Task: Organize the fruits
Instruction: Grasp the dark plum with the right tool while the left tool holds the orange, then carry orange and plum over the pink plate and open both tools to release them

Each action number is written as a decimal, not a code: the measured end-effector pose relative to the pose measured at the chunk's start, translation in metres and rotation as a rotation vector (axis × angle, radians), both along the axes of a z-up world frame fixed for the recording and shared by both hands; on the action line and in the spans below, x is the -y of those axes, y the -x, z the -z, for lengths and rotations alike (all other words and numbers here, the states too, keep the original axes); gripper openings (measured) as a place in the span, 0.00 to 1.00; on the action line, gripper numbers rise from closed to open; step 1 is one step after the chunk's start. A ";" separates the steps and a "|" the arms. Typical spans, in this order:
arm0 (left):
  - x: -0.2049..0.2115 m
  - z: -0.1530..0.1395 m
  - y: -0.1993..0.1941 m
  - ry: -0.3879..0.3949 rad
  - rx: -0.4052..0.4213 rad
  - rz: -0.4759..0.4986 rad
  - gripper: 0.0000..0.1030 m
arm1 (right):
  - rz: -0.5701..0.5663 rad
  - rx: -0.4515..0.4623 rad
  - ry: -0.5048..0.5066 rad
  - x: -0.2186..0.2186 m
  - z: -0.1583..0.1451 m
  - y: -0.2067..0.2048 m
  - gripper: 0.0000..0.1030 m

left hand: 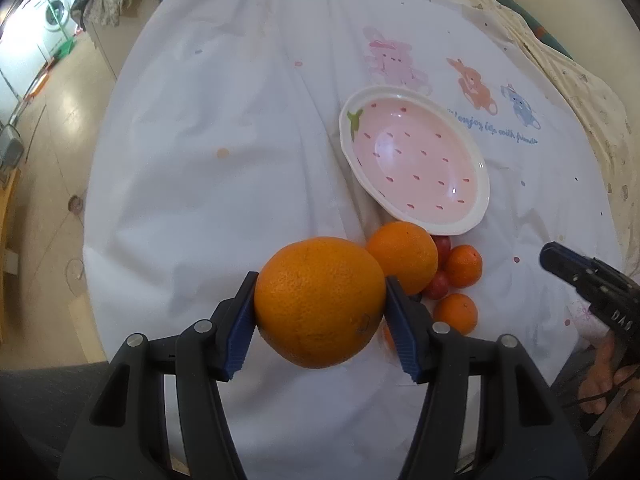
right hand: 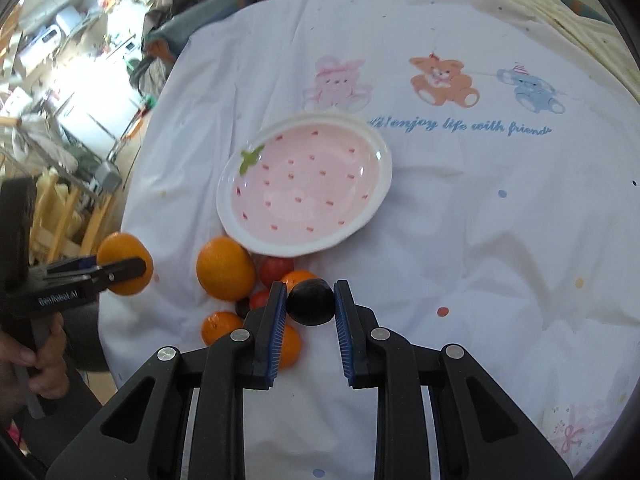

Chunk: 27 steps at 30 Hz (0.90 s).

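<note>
The tabletop (right hand: pixel 500 240) is wearing a white cloth printed with three bears and blue script, and it is carrying everything in front of you. The pink strawberry plate (right hand: pixel 378 196) is lying near the middle of the tabletop, with nothing in it.

Your left tool (left hand: pixel 320 312) is gripping the large orange (left hand: pixel 320 300) between its blue pads, and in the right wrist view that orange is hanging out past the tabletop's left edge. Your right tool (right hand: pixel 310 312) is closing its blue pads on a dark round fruit (right hand: pixel 311 302), just above the fruit cluster.

A second orange (right hand: pixel 225 268) is sitting just beside the plate's near rim, toward the near edge of the tabletop. Three small tangerines (left hand: pixel 463 266) are lying close by it, and red cherry tomatoes (right hand: pixel 276 269) are nestling between them, touching their neighbours. One more small dark fruit (right hand: pixel 241 307) is peeking out among them.
</note>
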State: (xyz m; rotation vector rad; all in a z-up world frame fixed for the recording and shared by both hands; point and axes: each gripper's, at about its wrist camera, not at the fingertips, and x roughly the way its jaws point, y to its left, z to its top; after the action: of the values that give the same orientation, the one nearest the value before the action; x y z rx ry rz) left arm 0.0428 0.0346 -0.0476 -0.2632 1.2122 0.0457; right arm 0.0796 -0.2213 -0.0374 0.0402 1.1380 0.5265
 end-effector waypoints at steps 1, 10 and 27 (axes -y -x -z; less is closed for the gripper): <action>-0.001 -0.002 0.000 -0.002 0.004 -0.001 0.54 | 0.017 0.004 -0.014 0.003 -0.003 -0.001 0.24; 0.004 -0.038 -0.016 -0.009 0.076 0.009 0.54 | 0.104 0.125 -0.163 0.030 -0.040 -0.005 0.24; 0.028 -0.050 -0.122 -0.073 0.112 0.101 0.54 | 0.121 0.179 -0.182 0.021 -0.041 -0.091 0.24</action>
State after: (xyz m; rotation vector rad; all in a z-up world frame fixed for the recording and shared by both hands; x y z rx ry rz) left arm 0.1649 0.0070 0.0024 -0.1386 1.1082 -0.0118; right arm 0.1708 -0.2427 0.0039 0.2140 0.9051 0.5136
